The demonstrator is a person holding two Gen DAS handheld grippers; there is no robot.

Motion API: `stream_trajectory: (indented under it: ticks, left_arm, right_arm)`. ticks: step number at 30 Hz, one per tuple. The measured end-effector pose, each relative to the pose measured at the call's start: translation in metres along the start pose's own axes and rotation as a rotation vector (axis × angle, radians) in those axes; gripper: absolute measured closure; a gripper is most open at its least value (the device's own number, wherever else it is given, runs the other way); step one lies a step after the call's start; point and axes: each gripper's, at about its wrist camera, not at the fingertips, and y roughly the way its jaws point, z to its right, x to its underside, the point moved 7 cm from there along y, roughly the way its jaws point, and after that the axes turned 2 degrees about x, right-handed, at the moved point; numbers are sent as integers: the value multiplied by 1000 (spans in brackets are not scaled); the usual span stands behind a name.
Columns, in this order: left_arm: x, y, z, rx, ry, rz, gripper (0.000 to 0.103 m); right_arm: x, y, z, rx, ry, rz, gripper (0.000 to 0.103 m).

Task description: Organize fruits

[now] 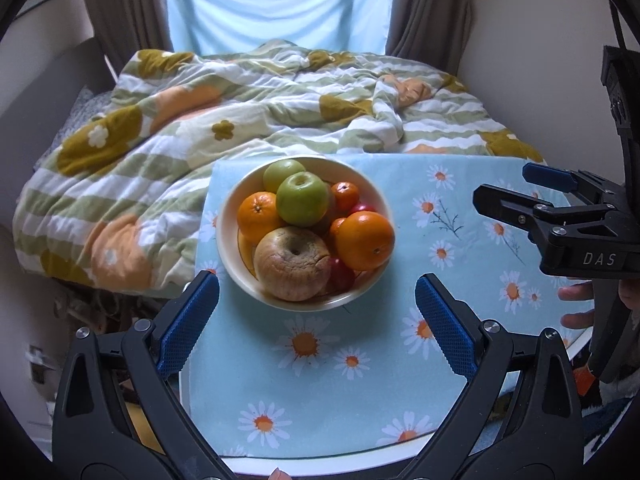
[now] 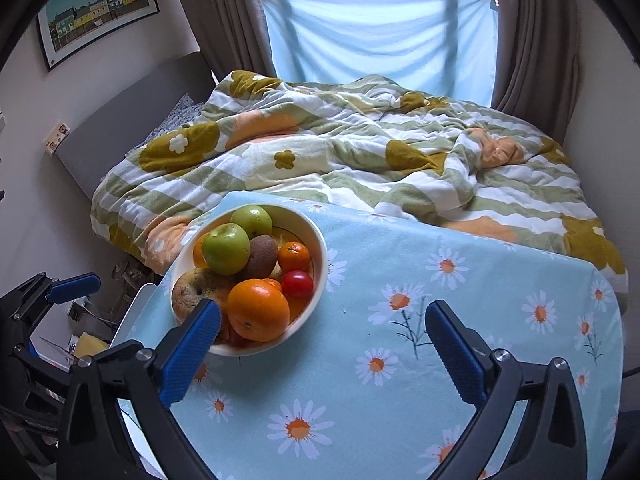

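A white bowl [image 1: 224, 236] sits on a table with a blue daisy cloth [image 1: 360, 380], close to the bed with its flowery blanket [image 1: 160, 140]. The bowl is piled full of fruit. All the fruit seems to be in the bowl, and none can be seen out on the cloth. The left gripper [image 1: 316, 324] hangs above the near side of the bowl with its jaws wide apart and nothing in them. The right gripper [image 2: 322, 344] is wide apart too and holds nothing. On top sits a green apple [image 1: 302, 199], which looks hard and smooth, so it could slip or roll. It would be best to hold it around its fat middle. The big orange [image 1: 365, 240] looks round and a bit bumpy, so it should grip well at its sides. The wrinkly brown apple [image 1: 292, 264] looks old and soft, so it needs a gentle squeeze. The little red fruit [image 2: 298, 284] looks shiny and may squash. The bowl could break if bumped.
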Motion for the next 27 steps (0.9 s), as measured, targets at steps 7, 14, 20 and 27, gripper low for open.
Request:
stream_trajectory:
  ticks: [7,14,20,27]
  left_arm:
    - [-8,-33,32,2,-5,42,0]
    - [-9,-61,58,-13,-40,115,0]
    - [-7,-76,72,-32,-23,159,0]
    - [-6,-84,83,-39,-6,185,0]
  right_arm:
    - [9,-67,38,116,19,44,1]
    - [30,-114,71,216,87,40,1]
    - [49,-134,87,257,137,52,1]
    - [58,-140,94,264,158,52,1]
